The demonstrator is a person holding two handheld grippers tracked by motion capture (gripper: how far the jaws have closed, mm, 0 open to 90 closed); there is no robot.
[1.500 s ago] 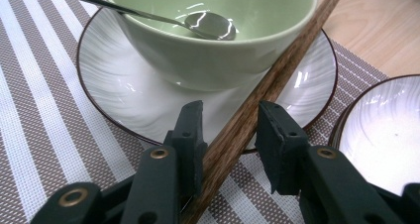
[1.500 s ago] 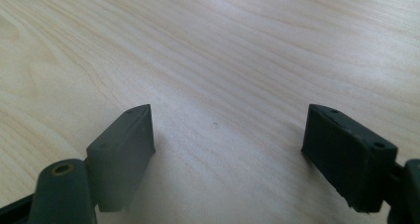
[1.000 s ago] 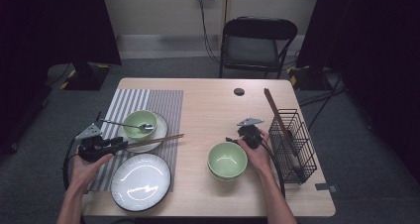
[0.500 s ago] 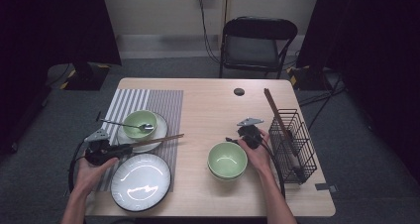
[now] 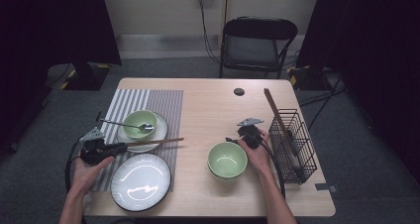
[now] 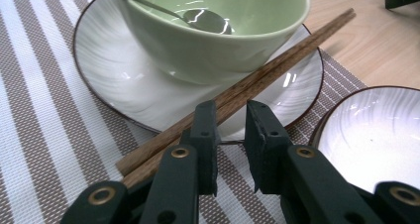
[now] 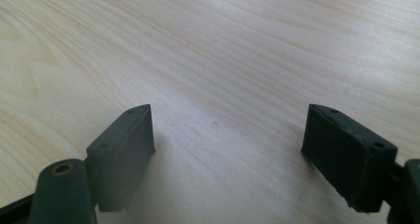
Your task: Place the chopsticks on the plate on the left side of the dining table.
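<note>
Two chopsticks (image 6: 233, 97) lie propped on the white saucer (image 6: 119, 92), their near ends just left of the left gripper (image 6: 230, 122), whose jaws stand narrowly parted, gripping nothing. The right gripper (image 7: 225, 135), jaws spread wide, hangs low over bare table (image 7: 247, 45).

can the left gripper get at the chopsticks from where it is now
Probably yes: the left gripper sits right at the near end of the chopsticks, jaws slightly apart, nothing between; the small plate rim under them may hinder.
</note>
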